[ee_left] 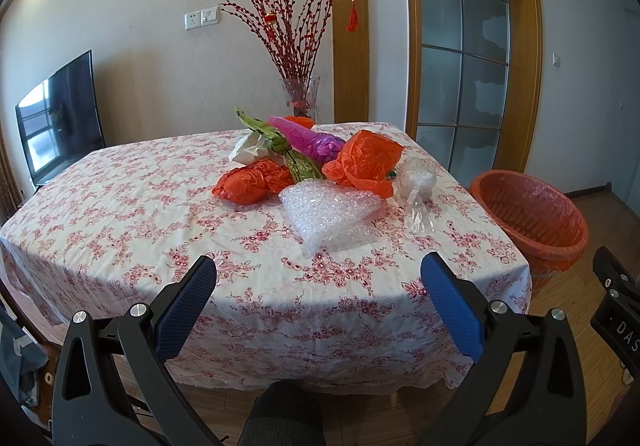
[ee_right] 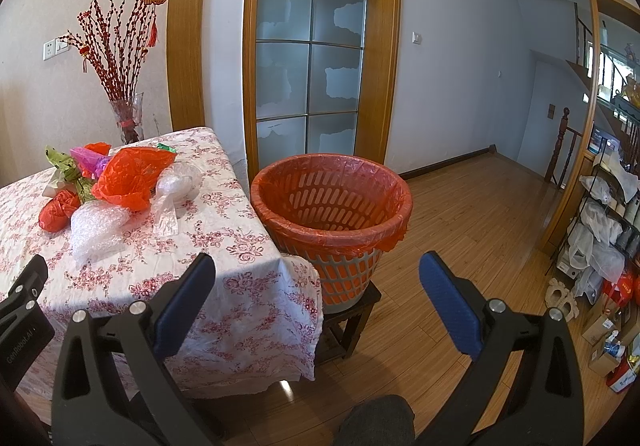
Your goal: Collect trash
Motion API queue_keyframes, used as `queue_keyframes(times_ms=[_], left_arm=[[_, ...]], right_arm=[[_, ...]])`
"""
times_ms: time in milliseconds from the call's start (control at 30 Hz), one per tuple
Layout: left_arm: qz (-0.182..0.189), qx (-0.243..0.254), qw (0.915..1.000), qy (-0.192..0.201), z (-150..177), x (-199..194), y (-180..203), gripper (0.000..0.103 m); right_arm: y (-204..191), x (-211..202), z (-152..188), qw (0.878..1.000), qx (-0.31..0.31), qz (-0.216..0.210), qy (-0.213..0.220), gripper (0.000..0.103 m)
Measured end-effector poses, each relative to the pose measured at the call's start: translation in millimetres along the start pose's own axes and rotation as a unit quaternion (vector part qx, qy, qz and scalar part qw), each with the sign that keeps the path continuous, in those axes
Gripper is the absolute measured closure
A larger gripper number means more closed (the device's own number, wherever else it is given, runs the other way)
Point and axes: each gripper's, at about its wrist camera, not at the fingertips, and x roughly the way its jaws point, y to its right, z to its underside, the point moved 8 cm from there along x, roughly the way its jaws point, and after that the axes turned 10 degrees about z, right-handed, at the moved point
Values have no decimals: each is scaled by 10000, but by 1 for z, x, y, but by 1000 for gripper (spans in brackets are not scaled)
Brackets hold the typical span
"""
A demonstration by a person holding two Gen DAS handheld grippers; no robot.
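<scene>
Holding the left gripper (ee_left: 318, 282) with fingers (ee_left: 186, 310) spread wide and empty, short of the near edge of the cloth-covered surface (ee_left: 140, 230). Lying well beyond the fingertips: bubble wrap (ee_left: 328, 211) nearest, orange bags (ee_left: 362, 161), purple bag (ee_left: 316, 139), green wrapping (ee_left: 296, 161) and clear plastic (ee_left: 416, 185) heaped behind. Keeping the right gripper (ee_right: 318, 282) likewise gaping, gripping nothing, aiming toward the waste basket (ee_right: 332, 213). Standing on a low stool (ee_right: 348, 326) just beside the surface; orange-lined, showing nothing inside. Glass vase (ee_left: 300, 95) holding red branches at the far edge.
</scene>
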Motion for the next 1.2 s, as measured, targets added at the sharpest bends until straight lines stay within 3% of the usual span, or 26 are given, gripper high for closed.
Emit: queue_keyframes(times_ms=[1200], left_arm=[[3,-7,10000,-18,0,2,1,2]], right_arm=[[-4,2,1,10000,-4,-2,-2,4]])
